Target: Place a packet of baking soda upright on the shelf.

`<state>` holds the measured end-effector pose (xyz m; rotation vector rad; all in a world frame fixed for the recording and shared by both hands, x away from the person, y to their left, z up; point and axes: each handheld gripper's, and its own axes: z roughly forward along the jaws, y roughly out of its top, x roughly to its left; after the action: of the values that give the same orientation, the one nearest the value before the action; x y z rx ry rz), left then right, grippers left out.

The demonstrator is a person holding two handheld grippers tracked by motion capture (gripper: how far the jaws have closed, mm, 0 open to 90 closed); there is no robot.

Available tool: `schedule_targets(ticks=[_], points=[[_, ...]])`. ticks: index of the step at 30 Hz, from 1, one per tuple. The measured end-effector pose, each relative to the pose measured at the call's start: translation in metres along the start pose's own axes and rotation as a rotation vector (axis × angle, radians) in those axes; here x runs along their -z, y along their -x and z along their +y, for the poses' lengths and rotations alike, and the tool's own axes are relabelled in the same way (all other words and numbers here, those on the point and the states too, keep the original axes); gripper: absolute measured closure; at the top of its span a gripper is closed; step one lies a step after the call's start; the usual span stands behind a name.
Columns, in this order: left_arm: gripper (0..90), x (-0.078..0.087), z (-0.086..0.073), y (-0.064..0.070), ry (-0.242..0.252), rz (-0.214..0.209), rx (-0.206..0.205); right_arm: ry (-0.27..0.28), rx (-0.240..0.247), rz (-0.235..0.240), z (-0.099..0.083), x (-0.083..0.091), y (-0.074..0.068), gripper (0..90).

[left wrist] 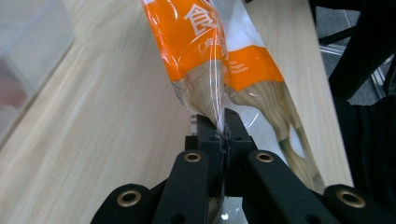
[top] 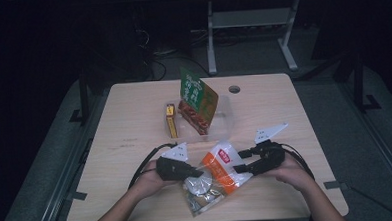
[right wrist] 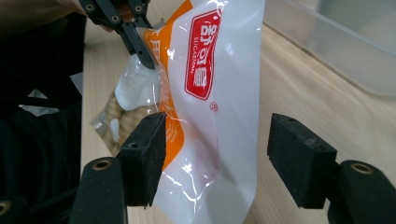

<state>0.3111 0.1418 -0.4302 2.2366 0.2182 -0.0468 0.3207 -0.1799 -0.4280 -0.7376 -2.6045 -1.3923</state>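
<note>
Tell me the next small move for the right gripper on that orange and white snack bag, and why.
Probably close the right gripper on the snack bag. Its jaws stand open on either side of the bag's white edge, while the left gripper is already shut on the opposite edge, so closing would give a two-sided hold.

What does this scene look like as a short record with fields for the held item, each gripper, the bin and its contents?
held item: orange and white snack bag, pinched at its edge
left gripper: shut on the bag's clear film
right gripper: open, jaws either side of the bag's end
bin: clear plastic bin behind the bag
contents: green and red packet, upright
beside bin: yellow box
surface: wooden table
</note>
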Motion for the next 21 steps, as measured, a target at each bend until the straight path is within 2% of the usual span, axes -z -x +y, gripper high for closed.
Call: schedule_targets(ticks=[2, 3, 6, 7, 10, 13, 16, 18, 21], points=[[88.7, 0.002, 0.000, 0.000, 0.002, -0.006, -0.009, 0.009, 0.008, 0.017, 0.003, -0.001, -0.002, 38.0], [88.7, 0.004, 0.001, 0.002, 0.005, -0.011, -0.029, 0.019, 0.012, 0.031, 0.006, -0.002, -0.003, 39.2], [88.7, 0.005, 0.002, 0.004, 0.021, -0.017, -0.037, 0.027, 0.026, 0.058, 0.010, -0.003, -0.004, 43.4], [88.7, 0.007, 0.004, 0.006, 0.028, -0.017, -0.048, 0.019, 0.033, 0.082, 0.014, -0.006, -0.006, 47.8], [88.7, 0.010, 0.004, 0.008, 0.027, -0.016, -0.068, -0.001, 0.049, 0.112, 0.016, -0.010, -0.008, 56.0], [88.7, 0.011, 0.004, 0.008, 0.031, -0.013, -0.064, -0.010, 0.059, 0.136, 0.017, -0.011, -0.010, 66.0], [88.7, 0.012, 0.004, 0.007, 0.033, -0.016, -0.065, -0.012, 0.062, 0.144, 0.016, -0.011, -0.011, 70.6], [88.7, 0.012, 0.004, 0.007, 0.039, -0.019, -0.067, -0.011, 0.079, 0.152, 0.017, -0.011, -0.012, 78.7], [88.7, 0.013, 0.004, 0.007, 0.045, -0.017, -0.066, -0.006, 0.091, 0.172, 0.018, -0.010, -0.012, 85.0]])
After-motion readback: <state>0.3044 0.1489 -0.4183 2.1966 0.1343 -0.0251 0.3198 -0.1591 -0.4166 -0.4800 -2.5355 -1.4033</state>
